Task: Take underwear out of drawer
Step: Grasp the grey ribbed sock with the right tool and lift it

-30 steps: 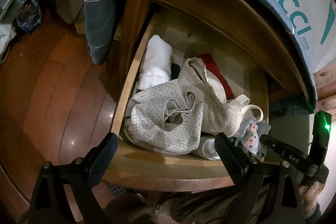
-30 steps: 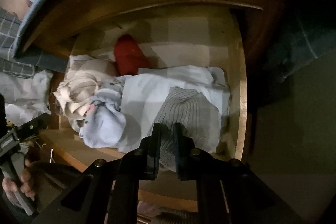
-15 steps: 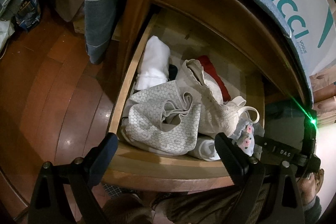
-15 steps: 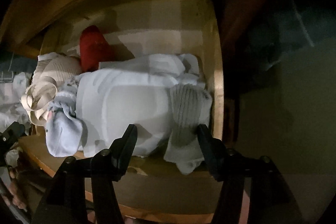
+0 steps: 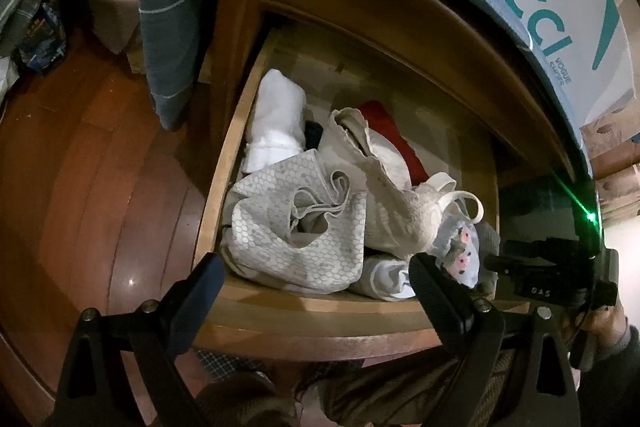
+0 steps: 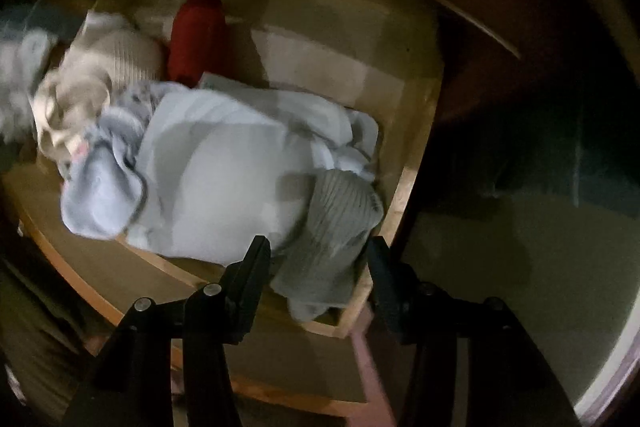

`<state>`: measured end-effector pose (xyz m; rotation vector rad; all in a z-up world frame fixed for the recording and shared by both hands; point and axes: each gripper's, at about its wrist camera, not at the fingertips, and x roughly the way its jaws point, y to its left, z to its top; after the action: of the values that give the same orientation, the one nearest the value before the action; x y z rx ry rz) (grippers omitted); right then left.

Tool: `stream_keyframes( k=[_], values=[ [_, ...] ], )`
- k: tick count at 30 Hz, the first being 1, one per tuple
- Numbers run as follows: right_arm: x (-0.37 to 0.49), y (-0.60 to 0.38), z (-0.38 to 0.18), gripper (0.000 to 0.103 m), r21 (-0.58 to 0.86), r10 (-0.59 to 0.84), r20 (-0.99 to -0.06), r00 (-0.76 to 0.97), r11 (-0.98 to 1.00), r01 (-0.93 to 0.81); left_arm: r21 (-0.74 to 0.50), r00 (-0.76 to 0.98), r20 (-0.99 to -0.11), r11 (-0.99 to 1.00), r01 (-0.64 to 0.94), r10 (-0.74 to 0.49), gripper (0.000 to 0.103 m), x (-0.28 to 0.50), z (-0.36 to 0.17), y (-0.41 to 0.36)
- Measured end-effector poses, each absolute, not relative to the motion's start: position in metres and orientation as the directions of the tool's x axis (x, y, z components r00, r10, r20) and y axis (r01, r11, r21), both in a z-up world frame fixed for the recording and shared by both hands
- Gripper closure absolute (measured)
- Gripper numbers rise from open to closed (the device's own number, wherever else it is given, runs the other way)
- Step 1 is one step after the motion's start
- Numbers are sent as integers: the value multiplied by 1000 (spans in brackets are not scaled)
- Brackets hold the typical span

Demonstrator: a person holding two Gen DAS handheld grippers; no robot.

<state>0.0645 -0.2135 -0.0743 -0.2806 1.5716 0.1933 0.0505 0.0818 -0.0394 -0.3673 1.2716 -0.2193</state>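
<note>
- Drawer (image 5: 400,307) is pulled out, packed with folded laundry; underwear sits in the pile, nothing lifted out yet.
- Right gripper (image 6: 316,255) is pointed down over the drawer's near right corner; jaws are closing, with the grey ribbed piece (image 6: 336,227) lying between them. Pads are not seen pressing on it yet, no grip.
- Left gripper (image 5: 316,279) is held with fingers spread wide above the front rim, nothing between them; honeycomb-print garment (image 5: 296,227) and cream lace piece (image 5: 392,203) lie just beyond.
- For a good pick: fingers should be sunk deeper so a full fold of fabric is pinched, not a loose edge.
- The pale blue folded garment (image 6: 224,179) touches the grey piece; likely to be dragged along if the lift is rushed.
- Lift is best made straight up, clear of the drawer wall.
- Right view is blurred; exact contact cannot be told.
</note>
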Motion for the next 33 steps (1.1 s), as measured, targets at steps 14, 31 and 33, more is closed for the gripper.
stream_keyframes(
  k=[14, 31, 33],
  values=[
    [68, -187, -98, 39, -114, -182, -982, -44, 765, -634, -392, 238, -894, 920, -13, -378, 8, 55, -48, 78],
    [77, -172, -130, 59, -204, -330, -944, 12, 555, -806, -376, 214, -905, 927, 4, -368, 8, 56, -53, 72],
    [82, -181, -122, 71, -194, -301, -954, 4, 605, -772, -378, 219, -903, 926, 0, -369, 8, 56, -53, 72]
  ],
)
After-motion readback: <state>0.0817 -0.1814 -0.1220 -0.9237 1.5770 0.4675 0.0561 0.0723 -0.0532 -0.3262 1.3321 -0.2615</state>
